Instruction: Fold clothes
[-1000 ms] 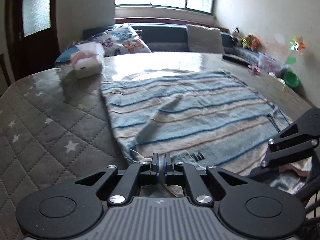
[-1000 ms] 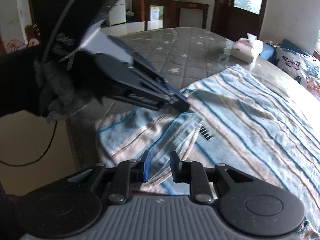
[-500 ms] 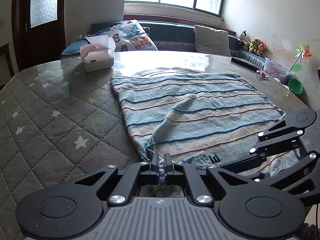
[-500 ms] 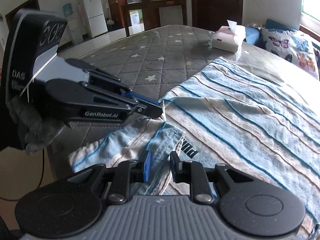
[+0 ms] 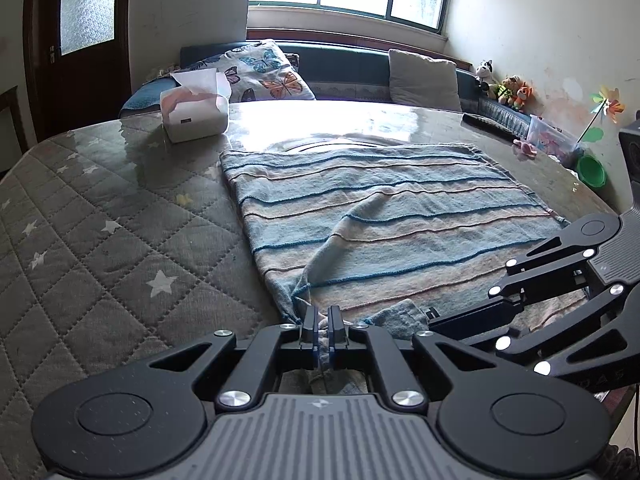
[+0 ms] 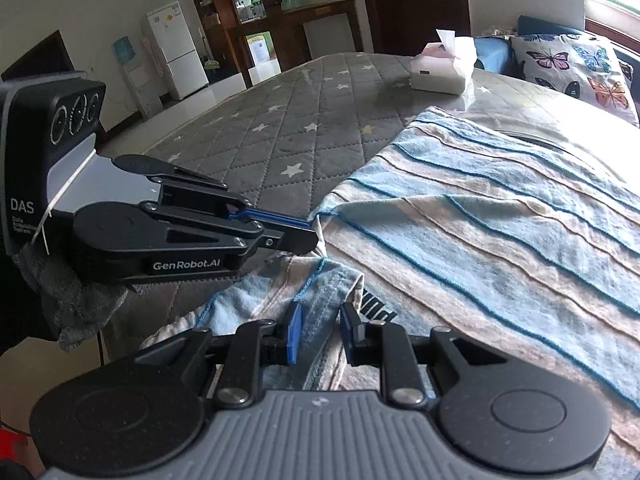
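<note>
Left wrist view: both tongs at the near hem of a striped garment spread on the surface.

Left tongs point(image 5: 324, 322) are pinched together on the near-left corner of the striped garment point(image 5: 384, 216), which runs from bottom centre toward the upper middle of the frame, its long axis pointing away from them. In the right wrist view the right tongs point(image 6: 322, 332) stand partly apart with a folded flap of hem between them; whether the pads press it I cannot tell. Compared with a second ago, the garment lies flatter and the right tongs sit closer beside the left.
</note>
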`<move>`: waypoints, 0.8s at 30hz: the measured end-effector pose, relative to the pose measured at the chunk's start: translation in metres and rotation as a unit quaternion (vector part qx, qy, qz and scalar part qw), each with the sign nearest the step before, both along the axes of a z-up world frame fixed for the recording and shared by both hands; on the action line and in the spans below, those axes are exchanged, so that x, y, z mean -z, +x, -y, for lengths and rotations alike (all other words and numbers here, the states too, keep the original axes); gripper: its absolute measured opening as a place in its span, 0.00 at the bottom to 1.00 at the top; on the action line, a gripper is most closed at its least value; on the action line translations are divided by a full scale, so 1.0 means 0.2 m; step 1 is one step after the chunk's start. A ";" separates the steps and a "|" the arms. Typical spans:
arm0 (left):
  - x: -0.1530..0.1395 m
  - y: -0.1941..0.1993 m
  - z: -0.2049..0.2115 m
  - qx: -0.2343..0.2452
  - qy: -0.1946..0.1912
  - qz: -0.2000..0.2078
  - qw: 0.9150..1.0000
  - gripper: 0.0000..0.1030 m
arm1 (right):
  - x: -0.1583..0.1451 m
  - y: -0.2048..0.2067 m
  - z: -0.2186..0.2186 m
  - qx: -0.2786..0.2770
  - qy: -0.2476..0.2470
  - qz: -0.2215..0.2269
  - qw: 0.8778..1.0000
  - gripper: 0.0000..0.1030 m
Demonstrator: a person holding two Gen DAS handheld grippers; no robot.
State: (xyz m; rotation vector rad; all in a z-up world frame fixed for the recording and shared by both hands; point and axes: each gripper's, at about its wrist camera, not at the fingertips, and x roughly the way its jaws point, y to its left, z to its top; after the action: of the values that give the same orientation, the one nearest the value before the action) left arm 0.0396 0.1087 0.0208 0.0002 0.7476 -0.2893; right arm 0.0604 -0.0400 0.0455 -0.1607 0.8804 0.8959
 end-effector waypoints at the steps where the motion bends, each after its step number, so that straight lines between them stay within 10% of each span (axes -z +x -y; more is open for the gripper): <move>1: 0.00 0.00 0.00 0.000 0.000 0.000 1.000 0.06 | 0.00 0.00 0.00 0.001 0.003 0.000 1.000 0.09; 24: -0.02 -0.04 0.07 0.031 0.006 0.009 0.999 0.07 | 0.01 -0.04 0.00 -0.011 -0.014 -0.008 1.000 0.03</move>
State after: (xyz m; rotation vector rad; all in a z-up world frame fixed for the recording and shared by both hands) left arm 0.0319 0.0939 0.0256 0.0371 0.7323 -0.3447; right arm 0.0516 -0.0405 0.0439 -0.1883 0.9080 0.9057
